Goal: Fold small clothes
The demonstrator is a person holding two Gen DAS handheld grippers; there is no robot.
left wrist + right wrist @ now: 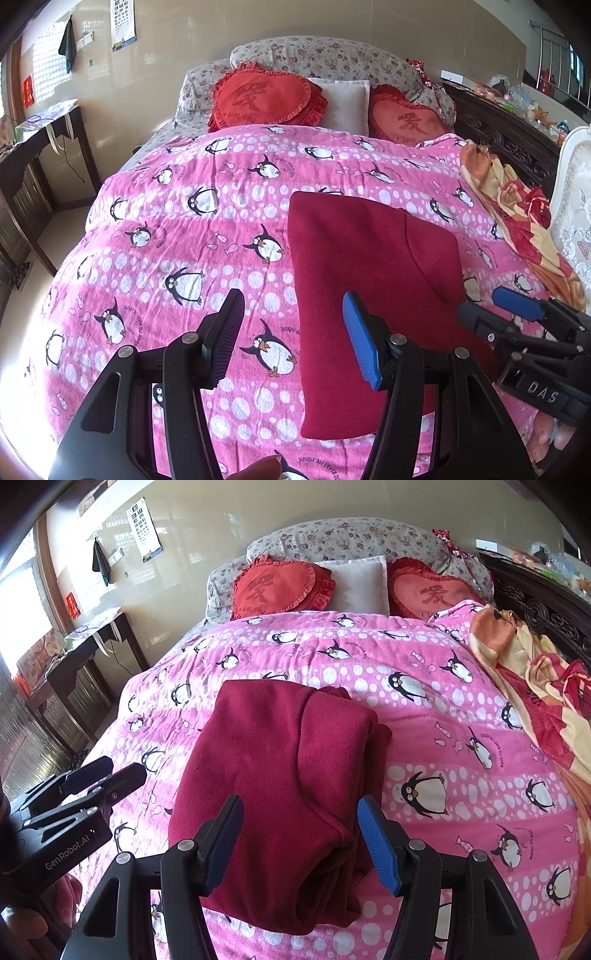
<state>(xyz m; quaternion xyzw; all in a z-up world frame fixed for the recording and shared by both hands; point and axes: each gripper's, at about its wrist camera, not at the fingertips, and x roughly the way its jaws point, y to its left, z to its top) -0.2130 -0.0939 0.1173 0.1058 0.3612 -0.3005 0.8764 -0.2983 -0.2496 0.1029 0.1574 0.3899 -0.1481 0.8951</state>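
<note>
A dark red garment (373, 295) lies folded into a long rectangle on the pink penguin bedspread (184, 229). It also shows in the right wrist view (280, 775). My left gripper (293, 336) is open and empty, hovering over the garment's left edge. My right gripper (301, 838) is open and empty, above the garment's near end. The right gripper also shows at the right of the left wrist view (495, 306). The left gripper also shows at the left of the right wrist view (110, 771).
Two red heart cushions (266, 98) and a white pillow (347, 103) lie at the head of the bed. An orange and red blanket (517, 210) is bunched at the bed's right edge. A dark desk (44, 140) stands left; a carved dark cabinet (506, 136) stands right.
</note>
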